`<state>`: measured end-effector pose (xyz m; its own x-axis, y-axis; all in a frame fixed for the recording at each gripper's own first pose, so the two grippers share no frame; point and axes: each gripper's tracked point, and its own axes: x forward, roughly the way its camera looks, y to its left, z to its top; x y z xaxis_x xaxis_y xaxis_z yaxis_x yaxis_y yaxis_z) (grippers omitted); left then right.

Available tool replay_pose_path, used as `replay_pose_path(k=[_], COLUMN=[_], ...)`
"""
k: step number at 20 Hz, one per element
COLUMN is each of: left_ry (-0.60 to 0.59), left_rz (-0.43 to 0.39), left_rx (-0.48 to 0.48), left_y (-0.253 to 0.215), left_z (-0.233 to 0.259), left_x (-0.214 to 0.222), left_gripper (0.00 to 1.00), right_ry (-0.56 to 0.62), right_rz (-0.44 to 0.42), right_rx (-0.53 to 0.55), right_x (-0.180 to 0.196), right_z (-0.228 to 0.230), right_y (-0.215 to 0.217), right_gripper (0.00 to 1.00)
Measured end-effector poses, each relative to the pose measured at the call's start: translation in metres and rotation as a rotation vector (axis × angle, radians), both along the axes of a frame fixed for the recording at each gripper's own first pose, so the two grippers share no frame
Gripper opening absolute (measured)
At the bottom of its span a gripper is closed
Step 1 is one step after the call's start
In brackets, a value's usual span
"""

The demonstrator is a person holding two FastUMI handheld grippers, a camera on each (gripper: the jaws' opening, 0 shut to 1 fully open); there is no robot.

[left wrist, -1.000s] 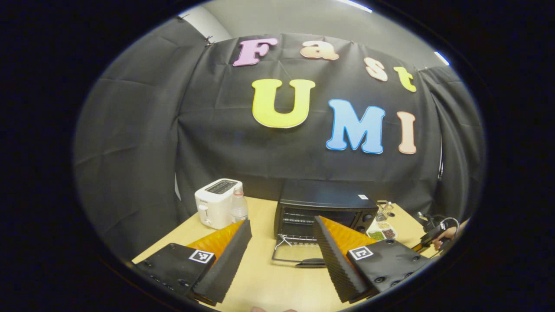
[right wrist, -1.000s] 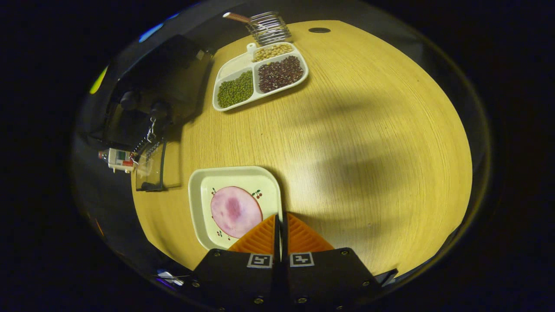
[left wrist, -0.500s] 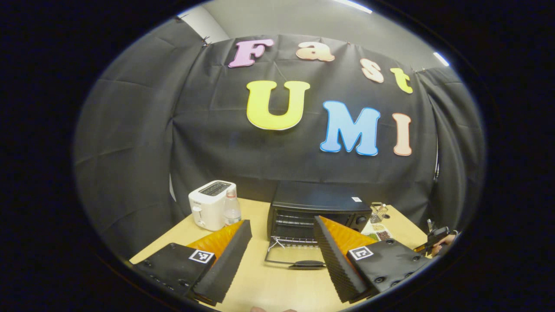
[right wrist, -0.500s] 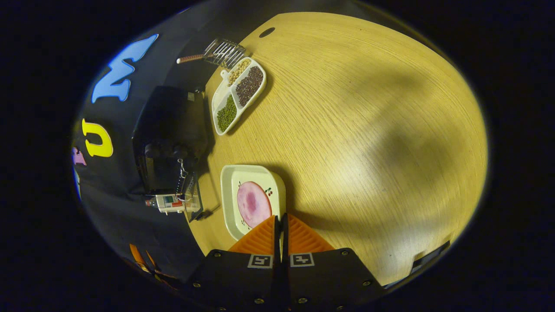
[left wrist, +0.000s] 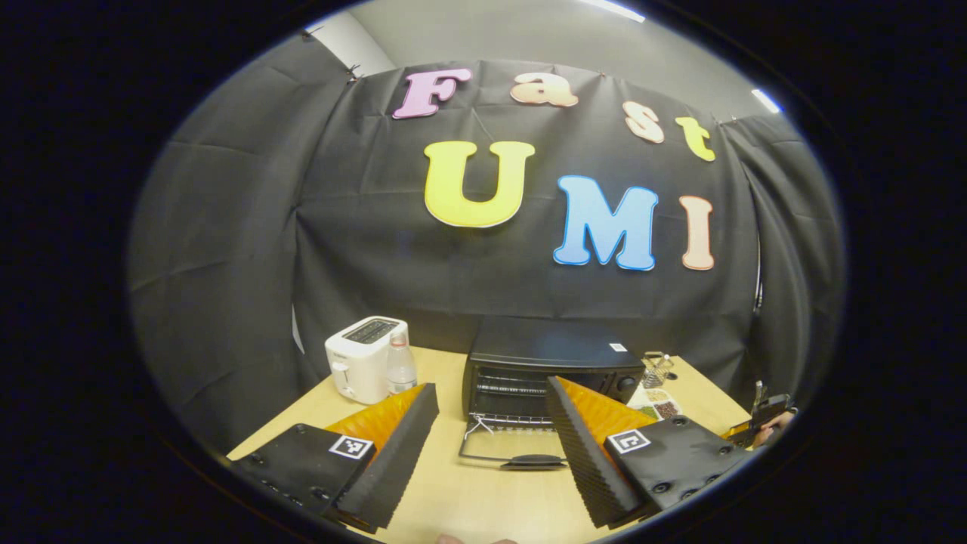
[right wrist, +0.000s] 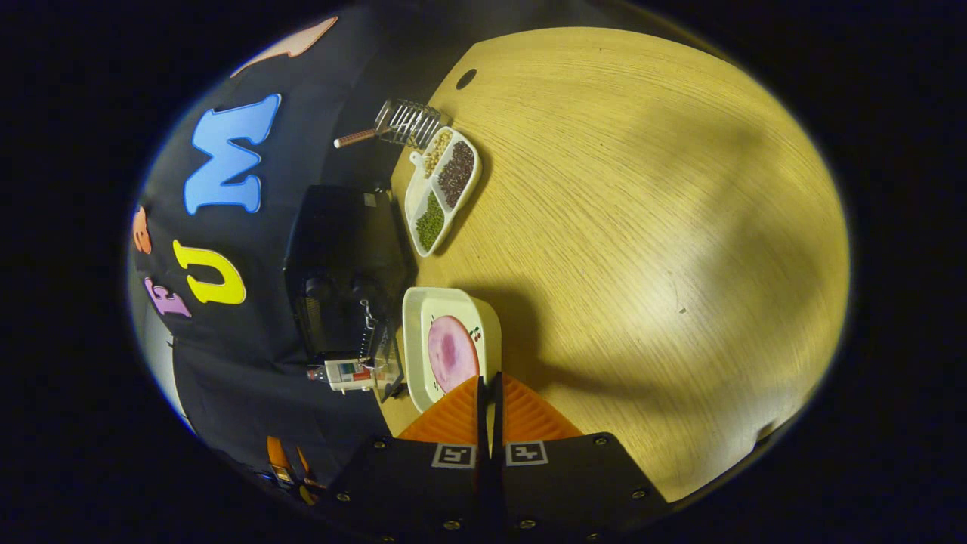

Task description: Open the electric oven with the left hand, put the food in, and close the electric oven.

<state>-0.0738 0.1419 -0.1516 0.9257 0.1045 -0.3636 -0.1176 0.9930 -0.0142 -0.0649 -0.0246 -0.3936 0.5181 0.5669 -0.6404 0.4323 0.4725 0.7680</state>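
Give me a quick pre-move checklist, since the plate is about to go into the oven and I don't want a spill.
1. Oven door lowered flat: ok.
2. Rack free of items: cannot tell.
3. Right gripper clamped on plate rim: ok.
4. Ham slice lying on the plate: ok.
5. Left gripper open, holding nothing, apart from the door: ok.
6. Plate level: cannot tell.

Table (right wrist: 642, 227) pale wood, matt, fine grain; electric oven (left wrist: 555, 351) black metal, dull sheen; oven rack (left wrist: 521, 416) bright wire; toaster (left wrist: 363, 357) glossy white plastic; plate (right wrist: 414, 340) smooth cream, glossy; left gripper (left wrist: 491, 446) pads ribbed black foam.
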Motion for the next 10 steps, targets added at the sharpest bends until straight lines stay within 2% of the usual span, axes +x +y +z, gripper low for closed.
replay_pose_path(k=[1,6,10], left_ry=[-0.002,-0.037,-0.111], left_rz=[0.001,0.003,-0.007], left_rx=[0.0,0.0,-0.007], left_y=[0.0,0.0,0.001], left_z=[0.001,0.016,0.05], left_x=[0.001,0.005,0.009], left_gripper=[0.97,0.99,1.0], right_ry=[-0.008,-0.05,-0.08], right_rz=[-0.005,0.006,0.027], right_rx=[0.011,0.068,0.077], right_x=[-0.001,0.002,0.004], right_z=[0.005,0.034,0.057], right_y=[0.002,0.034,0.067], right_gripper=[0.0,0.0,0.0])
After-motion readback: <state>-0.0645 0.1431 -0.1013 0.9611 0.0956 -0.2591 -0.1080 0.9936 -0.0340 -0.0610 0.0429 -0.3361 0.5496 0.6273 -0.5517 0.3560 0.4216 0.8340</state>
